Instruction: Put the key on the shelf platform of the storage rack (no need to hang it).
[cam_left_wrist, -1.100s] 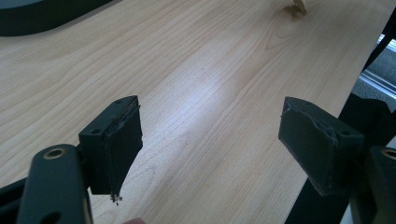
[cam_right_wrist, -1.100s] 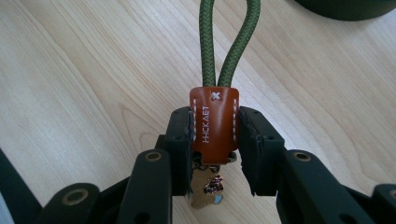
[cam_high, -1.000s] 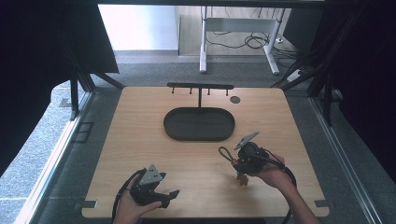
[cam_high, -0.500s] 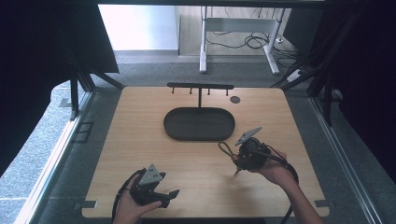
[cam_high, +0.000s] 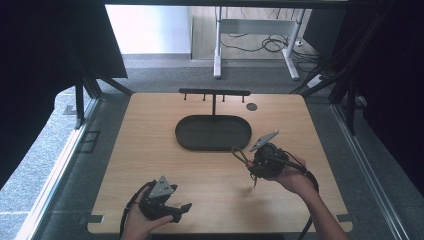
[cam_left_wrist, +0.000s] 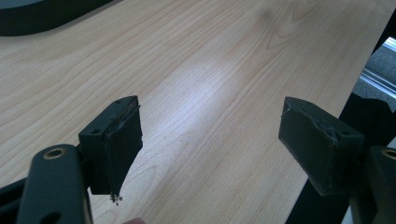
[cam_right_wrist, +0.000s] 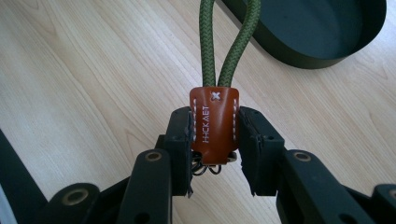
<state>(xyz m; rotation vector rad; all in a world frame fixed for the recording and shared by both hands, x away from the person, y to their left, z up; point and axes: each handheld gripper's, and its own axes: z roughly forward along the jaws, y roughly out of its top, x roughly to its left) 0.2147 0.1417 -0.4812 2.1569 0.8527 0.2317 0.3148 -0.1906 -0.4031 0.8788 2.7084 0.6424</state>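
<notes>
Two grippers are up: my right gripper (cam_right_wrist: 215, 140) pinches the leather tab (cam_right_wrist: 214, 125) of a green cord key loop (cam_high: 240, 154) above the desk (cam_high: 150, 150), near the oval tray (cam_high: 213, 133), likely bound for the hook rack (cam_high: 214, 92); my left gripper (cam_left_wrist: 210, 144) waits released, near-left.

Table: light wood top (cam_high: 150, 165) with rounded corners, seen from above, grain running along its length.
Floor: grey carpet (cam_high: 165, 75) around the table; a paler speckled strip (cam_high: 30, 170) lies at the left, beyond a metal rail (cam_high: 60, 170).
Curtains: black drapes (cam_high: 45, 65) hang at the left and at the right (cam_high: 395, 85).
Far side: a white desk frame (cam_high: 255, 35) stands on a wooden floor, with black cables (cam_high: 265, 45) looped beneath it.
Light: a bright pale patch (cam_high: 150, 27) lies at the far left, soft daylight on the tabletop.
</notes>
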